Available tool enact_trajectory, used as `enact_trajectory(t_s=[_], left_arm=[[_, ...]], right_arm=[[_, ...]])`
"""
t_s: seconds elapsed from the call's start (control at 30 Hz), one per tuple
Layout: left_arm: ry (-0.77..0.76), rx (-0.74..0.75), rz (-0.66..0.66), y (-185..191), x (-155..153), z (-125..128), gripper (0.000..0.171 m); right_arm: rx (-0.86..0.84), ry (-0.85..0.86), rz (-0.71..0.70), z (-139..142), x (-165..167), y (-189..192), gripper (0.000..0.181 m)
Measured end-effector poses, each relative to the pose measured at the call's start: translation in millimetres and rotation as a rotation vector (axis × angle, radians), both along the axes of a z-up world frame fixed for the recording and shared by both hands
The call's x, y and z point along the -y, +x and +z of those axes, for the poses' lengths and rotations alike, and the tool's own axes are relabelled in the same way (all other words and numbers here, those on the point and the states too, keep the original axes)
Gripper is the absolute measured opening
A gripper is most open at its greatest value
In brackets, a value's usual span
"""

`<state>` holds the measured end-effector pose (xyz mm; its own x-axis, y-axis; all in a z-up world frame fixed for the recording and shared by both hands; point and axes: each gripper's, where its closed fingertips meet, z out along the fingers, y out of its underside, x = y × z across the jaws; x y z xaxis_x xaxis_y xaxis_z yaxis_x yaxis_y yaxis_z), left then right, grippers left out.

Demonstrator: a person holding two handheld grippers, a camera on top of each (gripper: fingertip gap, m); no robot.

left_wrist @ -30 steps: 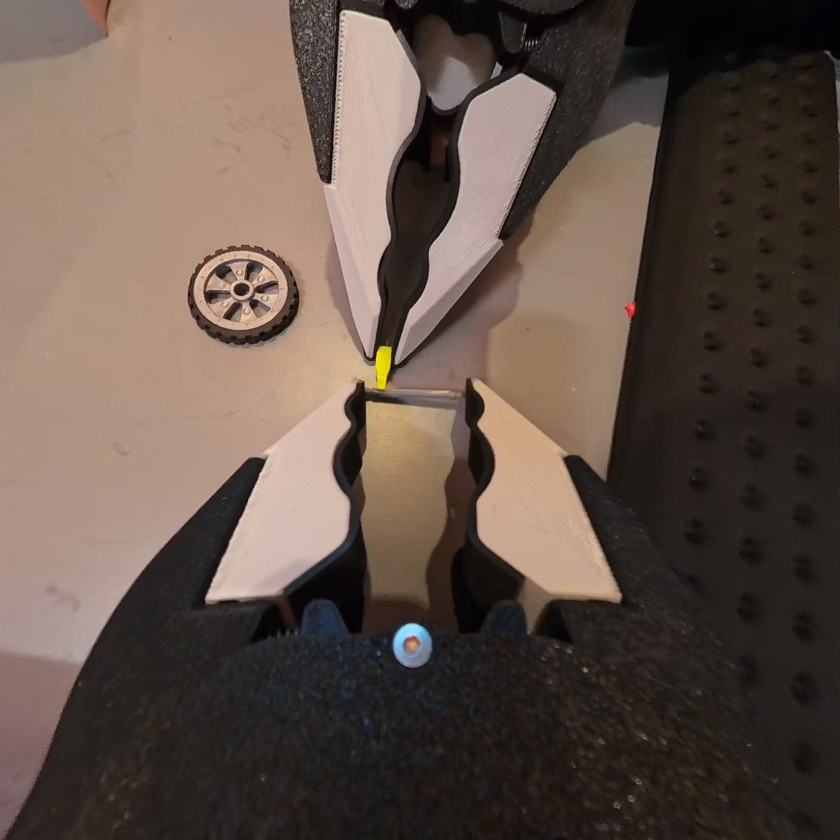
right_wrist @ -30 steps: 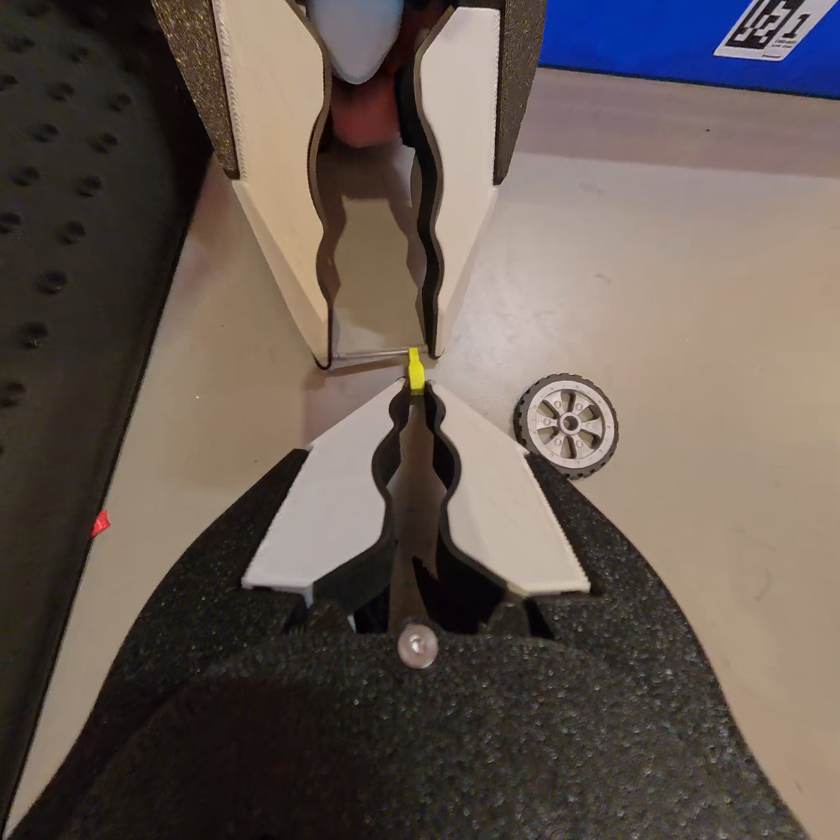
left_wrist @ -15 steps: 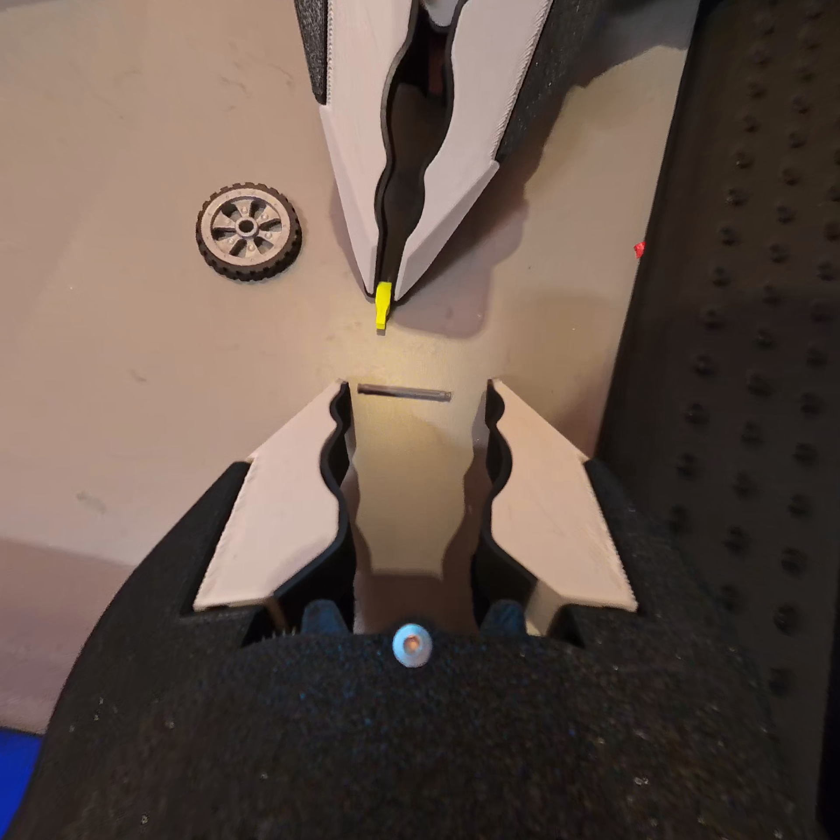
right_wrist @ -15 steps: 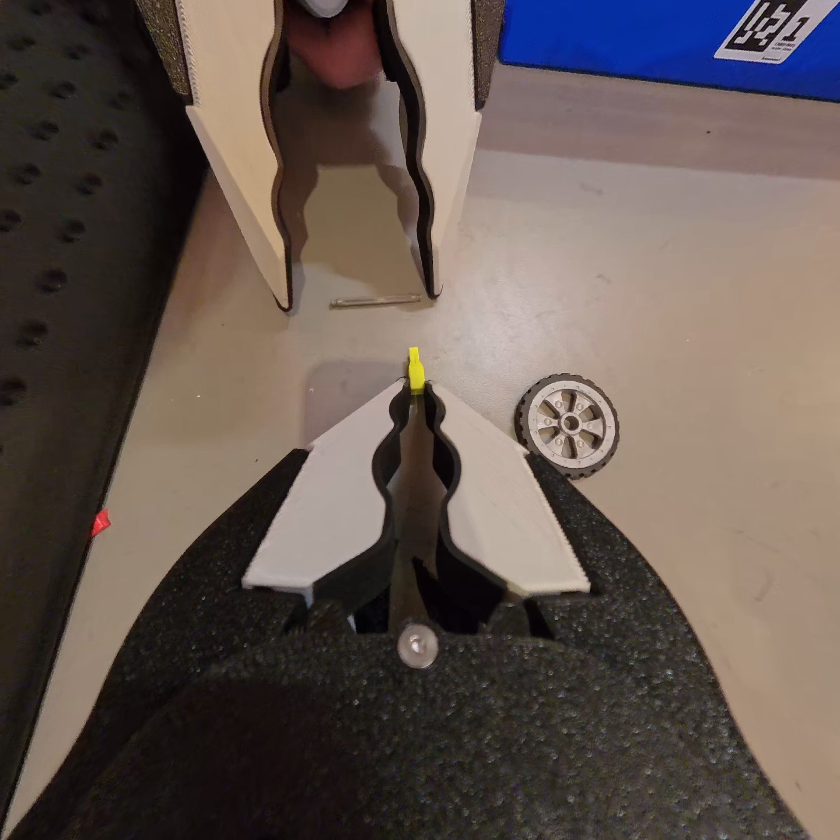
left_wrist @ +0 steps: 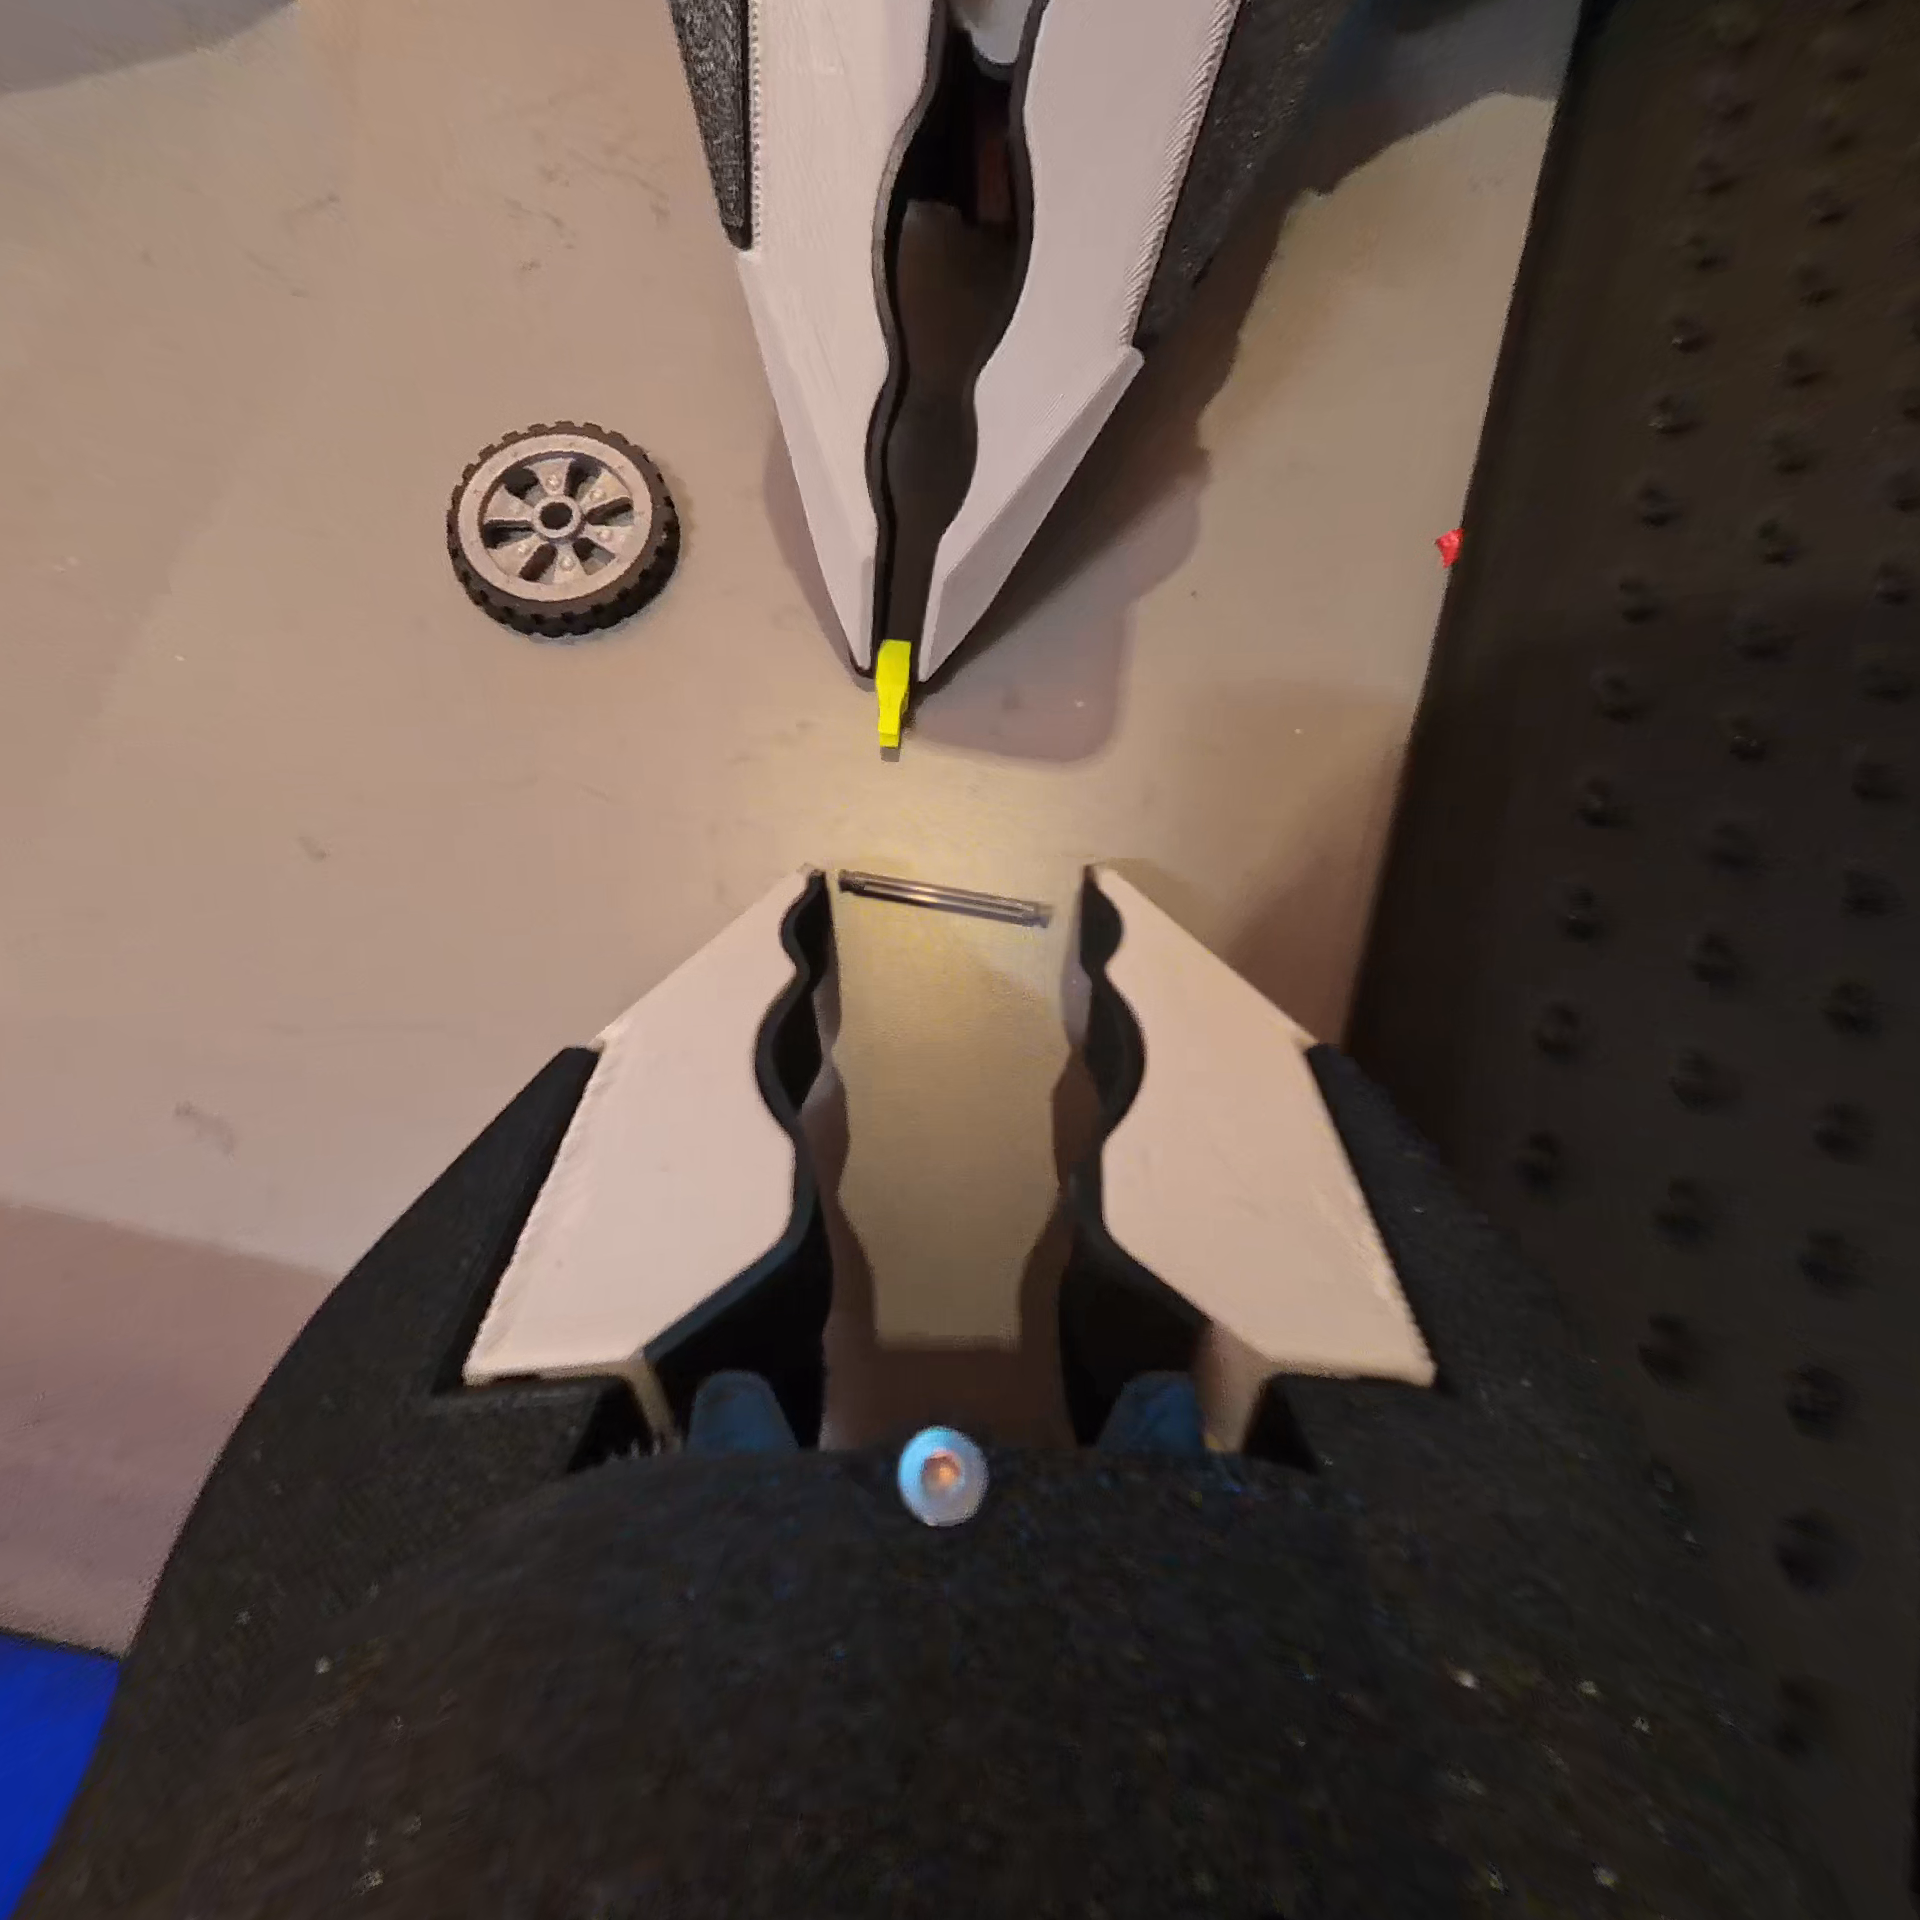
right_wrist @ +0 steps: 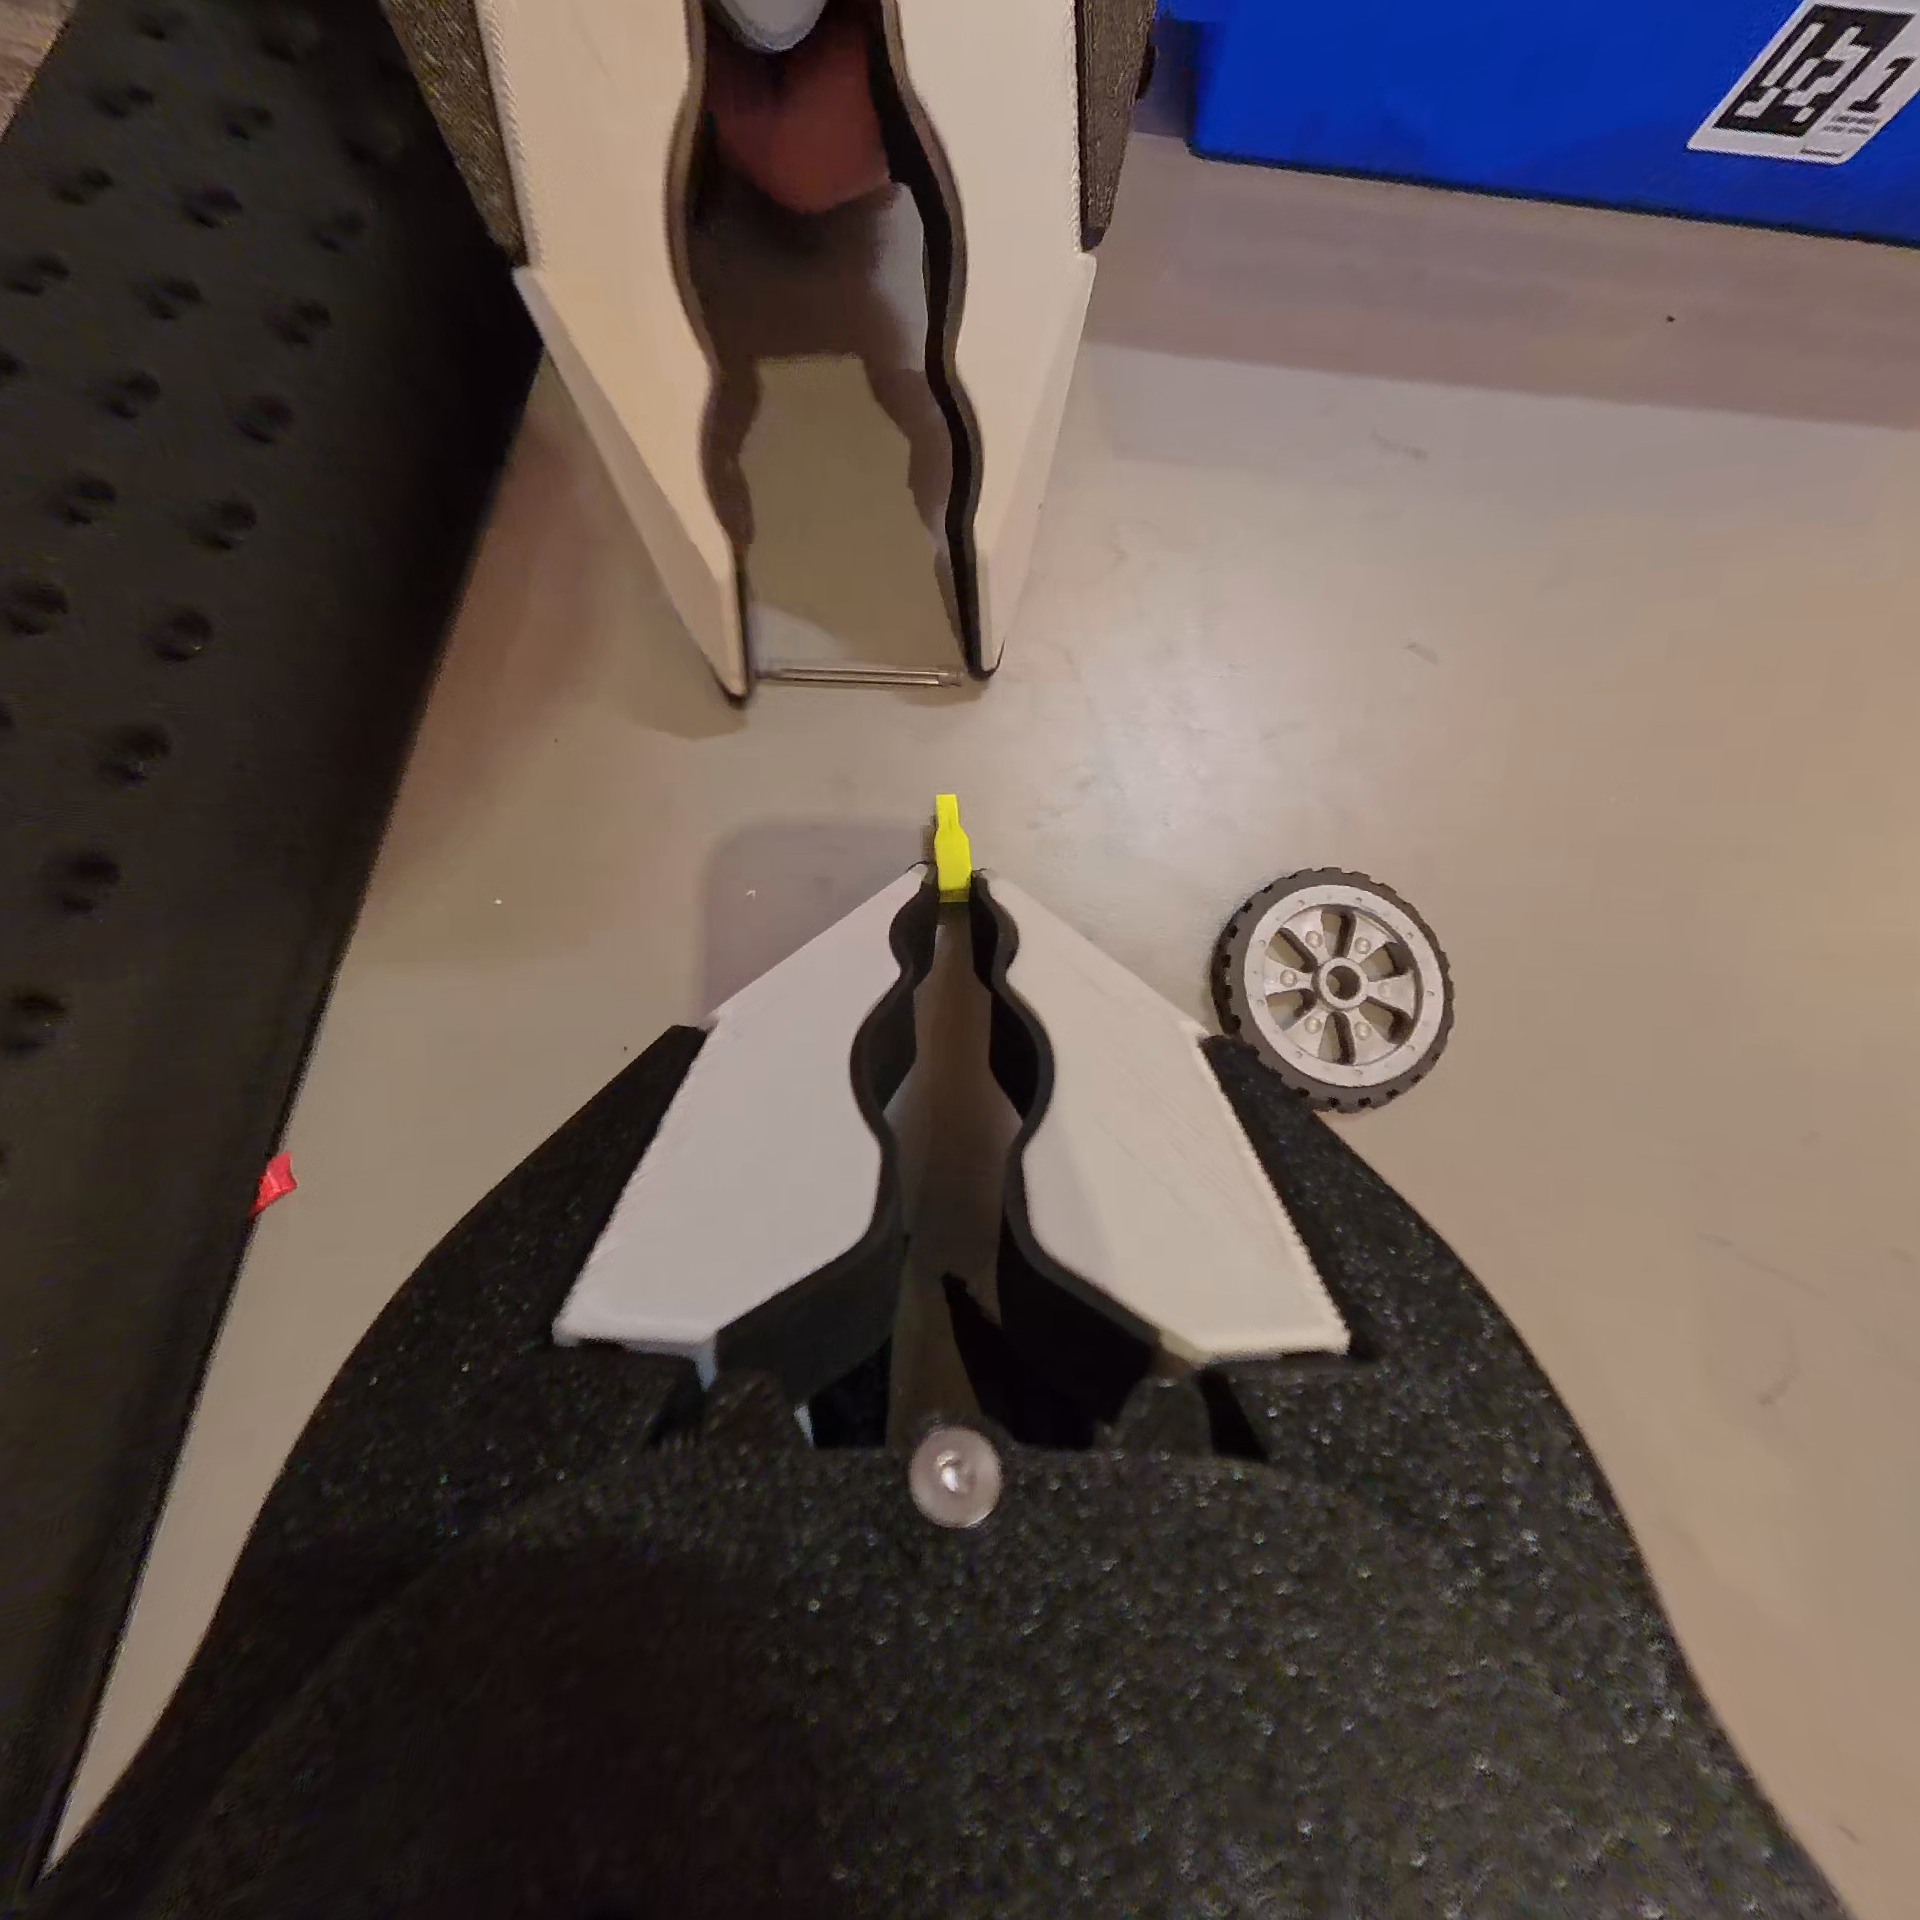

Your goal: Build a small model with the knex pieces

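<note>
My right gripper (right_wrist: 951, 881) is shut on a small yellow plastic piece (right_wrist: 948, 840) that sticks out past its tips, low over the beige table (right_wrist: 1455, 644). My left gripper (left_wrist: 951, 878) faces it, open, with its fingertips on either side of a thin metal rod (left_wrist: 943, 899) that lies crosswise on the table. The rod's left end is at the left finger; a small gap shows at the right end. In the left wrist view, the right gripper (left_wrist: 896, 665) and yellow piece (left_wrist: 891, 709) sit a short way beyond the rod. In the right wrist view, the left gripper (right_wrist: 858, 665) and rod (right_wrist: 831, 675) are ahead.
A small grey toy wheel with a black tyre (left_wrist: 564, 542) lies flat on the table beside the right gripper (right_wrist: 1332, 989). A black studded mat (left_wrist: 1714, 831) borders the table on one side, with a tiny red scrap (right_wrist: 275, 1182) at its edge. A blue box (right_wrist: 1507, 94) stands behind. My right fingertips sit around 5 cm from my left ones. The tiny red scrap (right_wrist: 275, 1182) sits 11 cm or so from the ends of my left fingers. The left camera catches it too, in the left wrist view (left_wrist: 1450, 536).
One second ago the rod and yellow piece were together at both grippers' tips. The grippers then drew apart, leaving the rod on the table. Now the left fingertips flank the rod again.
</note>
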<state>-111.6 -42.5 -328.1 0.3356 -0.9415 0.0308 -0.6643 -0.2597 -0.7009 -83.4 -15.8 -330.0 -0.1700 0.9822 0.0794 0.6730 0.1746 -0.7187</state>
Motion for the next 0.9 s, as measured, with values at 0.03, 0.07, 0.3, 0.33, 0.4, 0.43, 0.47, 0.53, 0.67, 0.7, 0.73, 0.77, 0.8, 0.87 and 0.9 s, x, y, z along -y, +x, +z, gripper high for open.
enact_trajectory(t_s=[0.03, 0.07, 0.3, 0.33, 0.4, 0.43, 0.47, 0.53, 0.67, 0.7, 0.73, 0.77, 0.8, 0.87, 0.9], left_arm=[[-0.006, -0.001, -0.009, -1, 1, 0, 0.050], [-0.022, -0.012, -0.030, -3, 4, -1, 0.051], [0.008, -0.039, -0.102, -2, 0, -2, 0.040], [0.021, -0.038, -0.112, -2, 0, -2, 0.040], [0.025, -0.033, -0.123, -2, 0, -3, 0.039], [0.024, -0.022, -0.125, -2, -1, -2, 0.039], [0.022, -0.013, -0.125, -2, -1, -2, 0.039], [0.041, -0.016, -0.125, -2, -1, -2, 0.039], [0.085, -0.012, -0.133, 4, 1, -2, 0.038], [0.103, -0.013, -0.143, 8, 2, -1, 0.038], [0.119, -0.014, -0.148, 12, 2, -1, 0.038], [0.130, -0.014, -0.151, 15, 2, -1, 0.038], [0.142, -0.013, -0.152, 17, 2, -1, 0.038], [0.172, -0.014, -0.150, 22, 2, 0, 0.038], [0.179, -0.016, -0.145, 23, 1, 0, 0.038]], right_arm=[[0.000, 0.001, 0.001, 0, 0, 0, 0.005], [0.000, 0.002, 0.002, 0, 0, 0, 0.005], [-0.001, 0.001, 0.007, 0, 2, 0, 0.005], [-0.001, 0.002, 0.009, 0, 2, 1, 0.005], [-0.001, 0.002, 0.010, 0, 2, 1, 0.005], [-0.001, 0.001, 0.010, 0, 2, 1, 0.005], [-0.001, 0.001, 0.011, 0, 2, 1, 0.005], [-0.001, -0.001, 0.011, 0, 3, 1, 0.005], [0.001, -0.011, 0.020, 0, 6, -1, 0.005], [0.002, -0.012, 0.023, 0, 7, -1, 0.005], [0.002, -0.015, 0.025, 0, 8, -1, 0.005], [0.003, -0.018, 0.026, 0, 9, -2, 0.005], [0.004, -0.022, 0.029, 0, 9, -2, 0.005], [0.006, -0.027, 0.038, 0, 11, -2, 0.005], [0.007, -0.027, 0.041, 0, 11, -2, 0.005]])
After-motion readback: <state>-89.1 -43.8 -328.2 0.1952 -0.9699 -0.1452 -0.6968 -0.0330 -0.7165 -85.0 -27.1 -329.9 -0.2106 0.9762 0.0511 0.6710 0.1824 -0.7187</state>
